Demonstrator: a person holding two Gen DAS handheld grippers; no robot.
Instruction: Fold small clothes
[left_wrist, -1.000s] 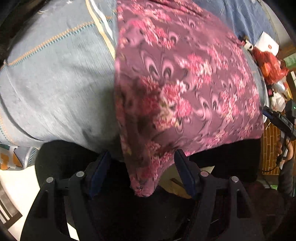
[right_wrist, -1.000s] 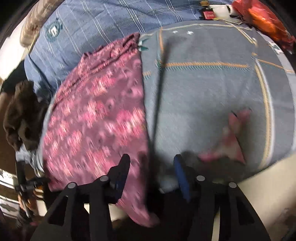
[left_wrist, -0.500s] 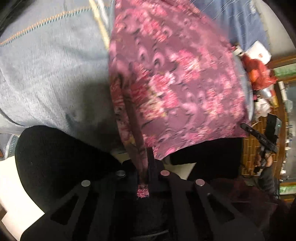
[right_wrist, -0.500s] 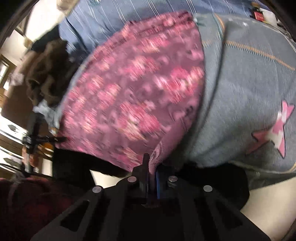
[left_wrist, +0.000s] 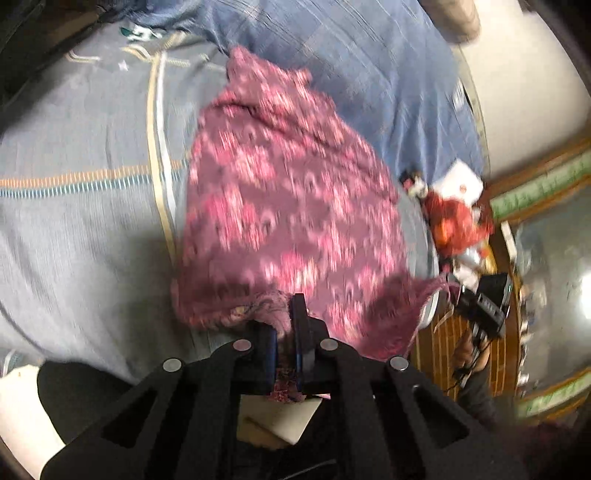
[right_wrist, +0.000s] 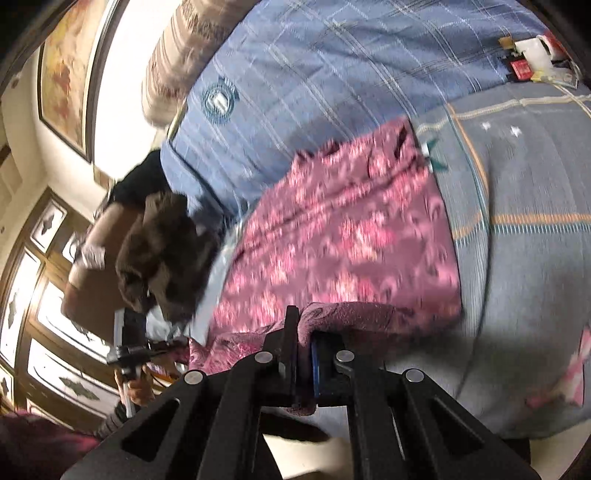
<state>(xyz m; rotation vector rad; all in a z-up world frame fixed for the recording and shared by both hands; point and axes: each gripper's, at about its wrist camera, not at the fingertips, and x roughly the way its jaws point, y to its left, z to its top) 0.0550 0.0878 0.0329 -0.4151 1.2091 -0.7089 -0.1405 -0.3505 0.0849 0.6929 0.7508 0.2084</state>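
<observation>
Pink-flowered maroon cloth (left_wrist: 291, 221) fills the middle of the left wrist view, spread over a grey striped blanket (left_wrist: 81, 236); its near hem is bunched and pinched in the left gripper (left_wrist: 284, 332), whose jaws are clamped together on the fabric. From the right wrist, the same cloth (right_wrist: 343, 236) lies ahead and leftward, its near edge curling up into the right gripper (right_wrist: 303, 343), likewise closed tight on it.

Black left gripper (left_wrist: 284, 332), right gripper (right_wrist: 303, 343), blue-padded jaws, silver screws
</observation>
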